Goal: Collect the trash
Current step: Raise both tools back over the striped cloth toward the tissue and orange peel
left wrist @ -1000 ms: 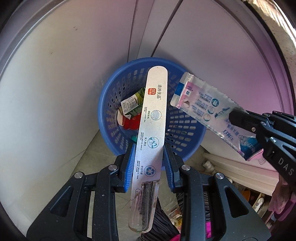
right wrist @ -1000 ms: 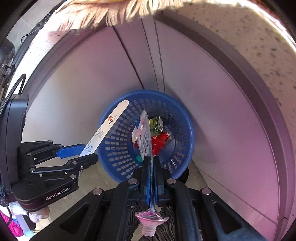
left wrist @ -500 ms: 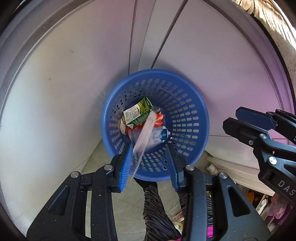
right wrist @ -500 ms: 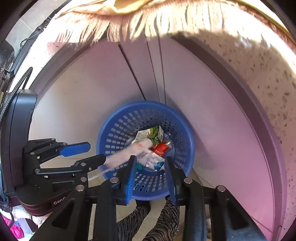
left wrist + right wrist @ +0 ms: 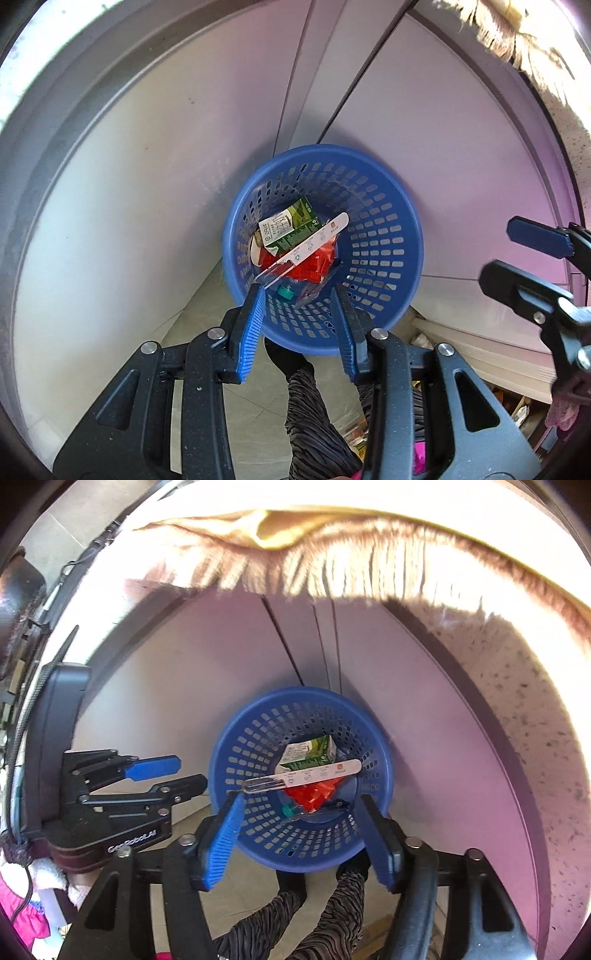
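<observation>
- Basket [image 5: 384, 229] of blue perforated plastic is being shown on the floor below both grippers, against pale cabinet panels [image 5: 155, 155], with its round rim facing upward.
- Left gripper [image 5: 299, 295] is being held above the near rim of the basket; its jaws are standing apart, with nothing being pressed between the blue pads [image 5: 253, 325].
- Right gripper [image 5: 303, 805] is being held over the same near rim; its jaws are opening and are seen spread wide, and no object is being gripped between them.
- In the left wrist view, the right gripper is being seen at the right edge, well apart from the basket.
- A long white toothbrush package [image 5: 306, 249], printed with small round icons and a red mark near one end, is lying inside the basket, slanted across the other trash; its clear end is resting toward the near wall, just beyond the left pad.
- A green and white carton [image 5: 286, 227] is lying beneath the package, toward the far side.
- Red wrappers [image 5: 312, 794] and a small teal cap [image 5: 285, 293] are lying at the bottom.
- A person's patterned trouser legs [image 5: 332, 908] are being seen beside the basket.
</observation>
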A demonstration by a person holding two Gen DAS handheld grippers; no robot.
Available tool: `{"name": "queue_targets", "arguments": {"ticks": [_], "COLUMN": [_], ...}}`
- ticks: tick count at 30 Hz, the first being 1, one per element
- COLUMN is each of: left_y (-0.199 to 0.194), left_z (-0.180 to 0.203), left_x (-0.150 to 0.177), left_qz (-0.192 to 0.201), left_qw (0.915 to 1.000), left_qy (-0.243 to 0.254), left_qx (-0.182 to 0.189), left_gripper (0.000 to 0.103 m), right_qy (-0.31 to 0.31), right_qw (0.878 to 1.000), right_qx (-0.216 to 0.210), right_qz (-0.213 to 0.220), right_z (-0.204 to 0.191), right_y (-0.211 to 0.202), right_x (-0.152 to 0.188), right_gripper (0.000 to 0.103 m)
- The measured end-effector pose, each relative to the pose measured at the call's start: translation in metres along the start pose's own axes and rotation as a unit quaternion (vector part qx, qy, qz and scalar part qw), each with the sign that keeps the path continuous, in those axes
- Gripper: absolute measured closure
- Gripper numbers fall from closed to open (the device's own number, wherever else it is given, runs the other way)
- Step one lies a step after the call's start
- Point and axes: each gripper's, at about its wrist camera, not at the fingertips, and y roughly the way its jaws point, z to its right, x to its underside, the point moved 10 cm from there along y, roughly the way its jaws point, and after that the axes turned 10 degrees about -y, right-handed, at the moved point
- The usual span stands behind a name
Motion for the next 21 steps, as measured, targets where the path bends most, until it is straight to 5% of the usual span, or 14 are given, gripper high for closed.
{"name": "queue_targets", "arguments": {"ticks": [4,21], "left_y": [-0.012,-0.1], "left_z": [-0.001,0.01], "left_x": [-0.002,-0.03], "left_qz": [0.014,0.095], "left_qw": [0.9999,0.9951], "left_qy": [-0.002,-0.014], "left_qx": [0.002,0.024], "left_gripper": [0.047,0.047], "right_qy": [-0.007,-0.042], "right_qw": [1.0,0.991], "right_qx": [-0.014,-0.077], "right_qz": [0.017,0.104], "right_z": [-0.004,0.001], "right_y": [-0.017,-0.119], "right_x": [-0.003,-0.038], "right_gripper": [0.025,0.007]}}
